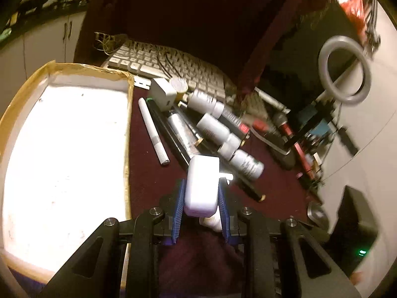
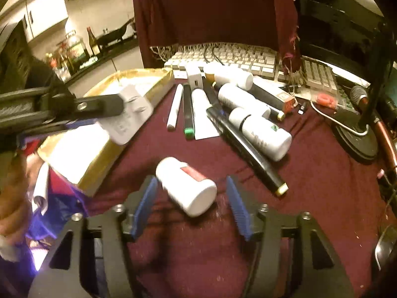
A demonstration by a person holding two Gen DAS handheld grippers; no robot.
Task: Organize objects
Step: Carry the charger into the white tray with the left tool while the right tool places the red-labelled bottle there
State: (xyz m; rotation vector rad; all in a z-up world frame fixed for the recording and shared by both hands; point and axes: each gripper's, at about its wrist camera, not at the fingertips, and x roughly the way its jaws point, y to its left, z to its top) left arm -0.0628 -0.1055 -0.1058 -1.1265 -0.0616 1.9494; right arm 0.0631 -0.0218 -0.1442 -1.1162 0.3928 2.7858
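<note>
Nearest the right wrist camera, on the maroon cloth (image 2: pixel 310 198), the right gripper (image 2: pixel 192 200) stands with its blue pads spread wide on either side of a white pill bottle (image 2: pixel 186 186) that lies on its side; neither pad touches it, so it is released. The bottle carries a red label, but its writing is too blurred to read. In the left wrist view the left gripper (image 1: pixel 201 193) is clenched on a white plug-in charger (image 1: pixel 201 186), its pads pressing both flat sides and a metal prong jutting to the right; from the right wrist view the charger hangs above the near edge of the tray. That shallow white tray (image 1: pixel 130 124), edged with tan tape, lies on the cloth to the left of the clutter. Farther out on the cloth lie a white pen (image 2: pixel 173 108), a green-capped marker (image 2: pixel 188 111), a squeezed white tube (image 2: pixel 202 114) and a long black pen with a gold end (image 2: pixel 245 149), side by side. Beside them lie three more white bottles (image 2: pixel 260 134), heaped and touching; their labels show faint print that cannot be read. A second white charger block (image 2: pixel 194 77) stands behind the pens. Behind everything, a pale keyboard (image 2: pixel 248 57) runs under the fringed edge of a hanging maroon cloth. No brand name can be made out anywhere.
</note>
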